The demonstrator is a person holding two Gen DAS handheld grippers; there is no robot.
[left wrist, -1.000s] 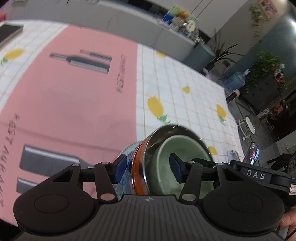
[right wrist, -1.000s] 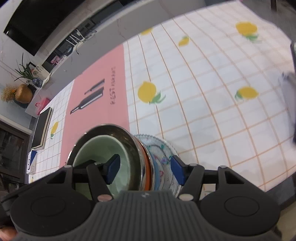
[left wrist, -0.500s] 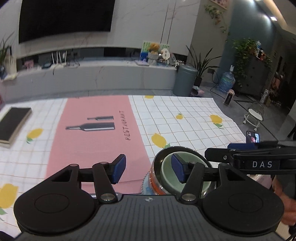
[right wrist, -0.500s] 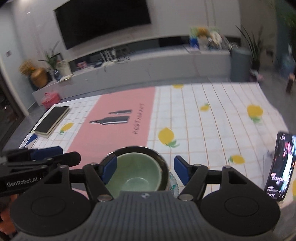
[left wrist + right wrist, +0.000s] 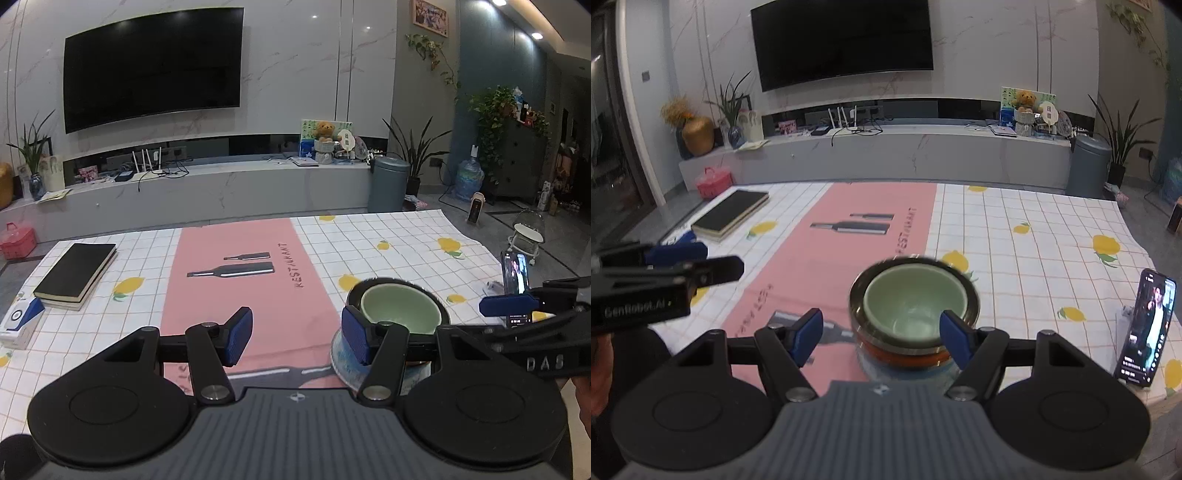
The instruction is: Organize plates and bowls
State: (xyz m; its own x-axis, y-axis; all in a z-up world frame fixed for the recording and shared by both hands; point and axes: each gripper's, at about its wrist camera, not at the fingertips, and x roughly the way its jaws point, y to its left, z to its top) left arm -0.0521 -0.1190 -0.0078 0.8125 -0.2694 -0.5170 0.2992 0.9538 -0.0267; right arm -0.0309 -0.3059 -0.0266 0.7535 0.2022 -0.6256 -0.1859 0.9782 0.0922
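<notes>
A pale green bowl (image 5: 400, 312) (image 5: 912, 306) sits nested in a dark metal bowl (image 5: 973, 302). Under them are an orange bowl (image 5: 905, 356) and a patterned plate (image 5: 345, 363), all stacked on the tablecloth. My left gripper (image 5: 297, 339) is open, hovering left of the stack with only cloth between its pads. My right gripper (image 5: 882, 339) is open too, above and behind the stack. Its right pad overlaps the stack's edge in the picture and its left pad stands well apart. Each gripper shows at the edge of the other's view.
A phone (image 5: 1148, 332) (image 5: 517, 275) stands propped at the table's right edge. At the far left lie a black book (image 5: 77, 269) (image 5: 733, 212) and a small white and blue box (image 5: 20, 321). A pink runner (image 5: 236, 295) crosses the checked cloth.
Both grippers have let go of the stack's rim and drawn back and upward, rolling level. The stack stays where it was on the cloth.
</notes>
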